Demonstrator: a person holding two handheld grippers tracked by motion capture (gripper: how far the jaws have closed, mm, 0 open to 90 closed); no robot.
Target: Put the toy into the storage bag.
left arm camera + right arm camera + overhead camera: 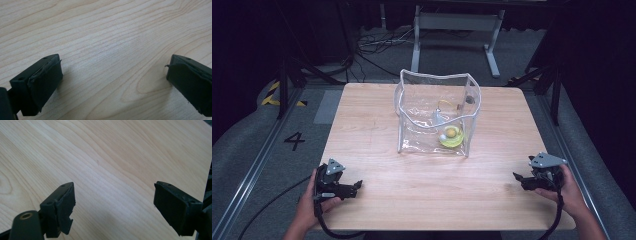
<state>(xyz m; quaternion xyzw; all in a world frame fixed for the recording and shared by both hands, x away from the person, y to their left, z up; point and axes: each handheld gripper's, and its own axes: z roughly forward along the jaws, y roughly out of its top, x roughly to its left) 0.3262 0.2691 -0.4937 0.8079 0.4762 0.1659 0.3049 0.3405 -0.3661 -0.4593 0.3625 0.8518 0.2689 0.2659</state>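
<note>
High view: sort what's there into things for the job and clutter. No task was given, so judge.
Likely in play: clear bag, yellow item inside it, left gripper, right gripper, both open.
Just around: floor cables, white stand, floor number 4.

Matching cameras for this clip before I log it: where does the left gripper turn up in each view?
High view: the left gripper sits at the lower left, held over the near corner of the wooden table, jaws pointing right.
Left gripper view: its two black jaws rise from the bottom corners, wide apart, centred about.
Right gripper view: the jaws there belong to the right gripper.
Shared landmark: the light wood grain of the table.
</note>
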